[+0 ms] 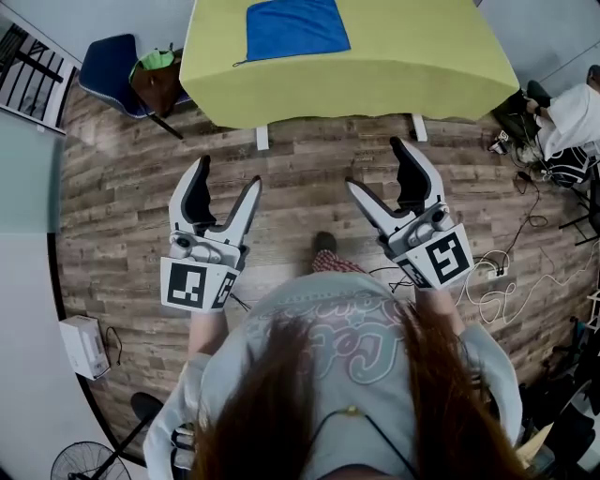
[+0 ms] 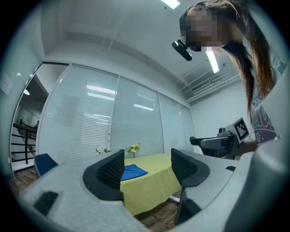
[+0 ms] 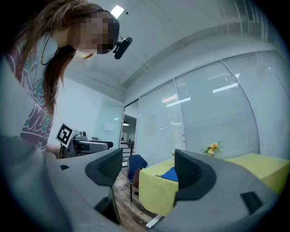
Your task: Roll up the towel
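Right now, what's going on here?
A person stands back from the yellow-covered table, holding the left gripper and right gripper over the wood floor, both with jaws apart and empty. The blue towel lies flat on the table, untouched. Rolling has not started.
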`<state>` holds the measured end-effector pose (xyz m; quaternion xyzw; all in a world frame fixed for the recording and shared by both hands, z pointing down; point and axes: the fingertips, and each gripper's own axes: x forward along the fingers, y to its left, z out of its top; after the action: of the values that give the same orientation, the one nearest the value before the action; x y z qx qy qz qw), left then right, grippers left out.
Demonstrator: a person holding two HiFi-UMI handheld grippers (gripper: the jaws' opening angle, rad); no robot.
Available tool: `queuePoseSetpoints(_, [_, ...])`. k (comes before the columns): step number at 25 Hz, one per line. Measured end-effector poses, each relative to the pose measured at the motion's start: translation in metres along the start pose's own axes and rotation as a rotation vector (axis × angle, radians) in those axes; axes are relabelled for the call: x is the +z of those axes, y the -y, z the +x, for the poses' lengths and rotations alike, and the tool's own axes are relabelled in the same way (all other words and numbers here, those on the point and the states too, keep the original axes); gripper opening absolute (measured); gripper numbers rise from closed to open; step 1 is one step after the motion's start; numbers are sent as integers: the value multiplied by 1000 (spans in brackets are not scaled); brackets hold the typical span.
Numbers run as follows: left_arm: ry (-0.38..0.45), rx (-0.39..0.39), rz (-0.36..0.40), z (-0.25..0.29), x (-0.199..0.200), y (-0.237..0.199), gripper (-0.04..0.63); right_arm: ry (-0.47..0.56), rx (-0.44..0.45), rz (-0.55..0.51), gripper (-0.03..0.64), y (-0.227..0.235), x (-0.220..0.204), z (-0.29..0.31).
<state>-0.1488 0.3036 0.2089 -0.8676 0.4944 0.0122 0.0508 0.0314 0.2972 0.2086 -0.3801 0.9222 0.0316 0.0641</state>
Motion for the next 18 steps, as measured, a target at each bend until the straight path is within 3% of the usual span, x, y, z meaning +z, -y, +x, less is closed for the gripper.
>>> queuePoseSetpoints(10, [29, 30, 27, 55, 7, -10, 295, 50, 30, -12, 345, 53, 14, 24])
queuePoseSetpoints(18, [31, 53, 46, 86, 1, -4, 295, -5, 30, -46, 347, 91, -3, 24])
